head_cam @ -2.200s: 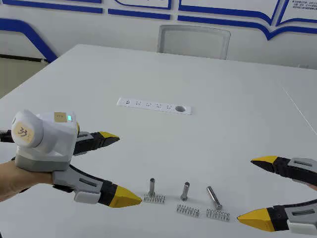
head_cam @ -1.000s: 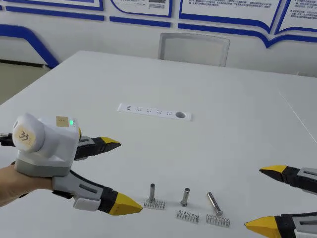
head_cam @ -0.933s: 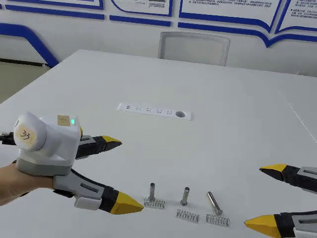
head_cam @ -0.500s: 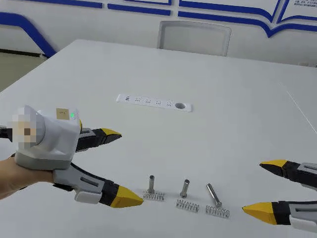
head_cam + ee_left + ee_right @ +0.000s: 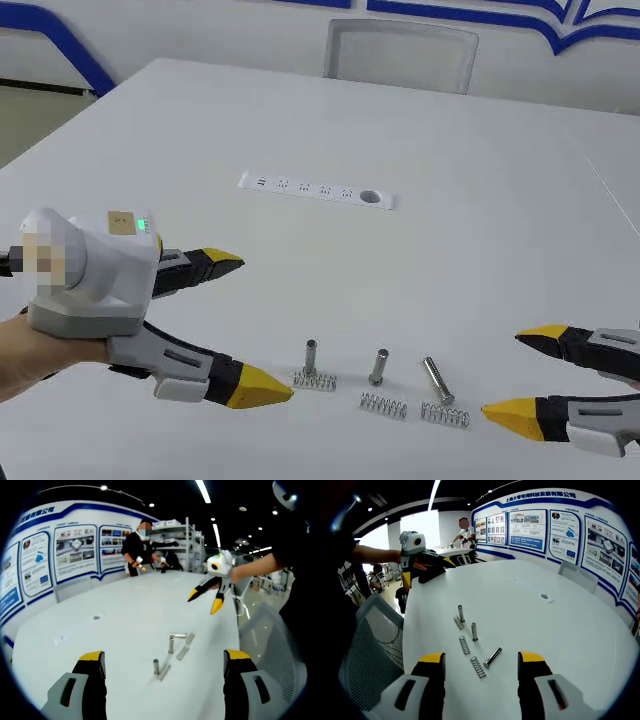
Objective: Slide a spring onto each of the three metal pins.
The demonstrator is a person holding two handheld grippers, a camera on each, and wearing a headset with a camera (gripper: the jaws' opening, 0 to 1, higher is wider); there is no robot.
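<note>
Three metal pins stand in a row near the front of the white table [image 5: 460,230]. The left pin [image 5: 310,353] and the middle pin [image 5: 380,365] are upright. The right pin [image 5: 437,380] lies on its side. A spring lies just in front of each: left spring [image 5: 315,380], middle spring [image 5: 383,405], right spring [image 5: 445,414]. My left gripper [image 5: 250,325] hovers open to the left of the row, holding nothing. My right gripper [image 5: 515,372] is open to the right of the lying pin [image 5: 492,657] and is also empty. The left gripper view shows the pins [image 5: 171,643] ahead between its jaws.
A white power strip [image 5: 315,188] is set into the table beyond the pins. A grey chair [image 5: 400,55] stands at the far edge. A mesh chair back [image 5: 370,655] sits close at my side. People [image 5: 142,550] work at the far end of the table.
The head camera has tilted down a little. My right gripper's jaws look somewhat narrower and it sits slightly nearer the pins. Left gripper, pins and springs are where they were.
</note>
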